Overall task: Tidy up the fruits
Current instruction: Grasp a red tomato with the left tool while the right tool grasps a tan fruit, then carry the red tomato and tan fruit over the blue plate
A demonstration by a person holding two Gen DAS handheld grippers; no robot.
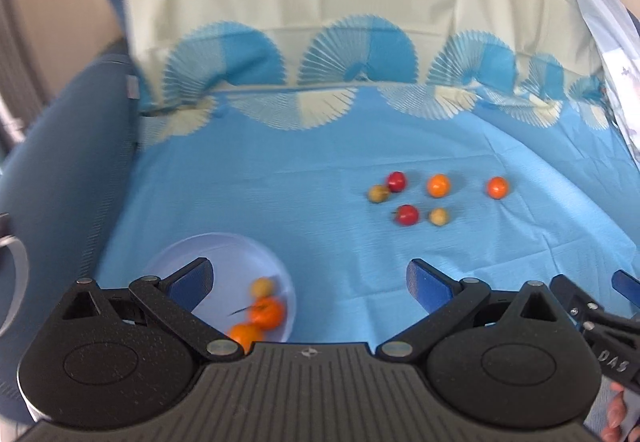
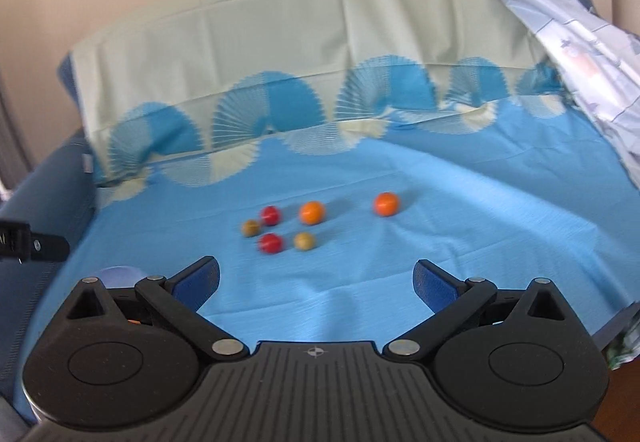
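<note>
Left gripper: it is hovering with its jaws spread wide and nothing between them, just above the near cloth and beside the plate.
Right gripper: it is likewise gaping wide and carrying nothing, facing the loose fruit across bare cloth.
Plate: the pale plate is sitting at the near left, already holding two oranges and one yellowish fruit.
Blue cloth: it is covering the whole work surface and rising up the backrest behind.
Loose fruit: six pieces are lying further off, well apart from the plate — two red ones, two yellow-green ones, a middle orange and a far-right orange standing alone.
Step in hand: the person appears to be partway through gathering fruit onto the plate, between picks.
Next move: it is probably calling for the right gripper to reach forward, straddle one round fruit and close gently, since these are likely to roll.
</note>
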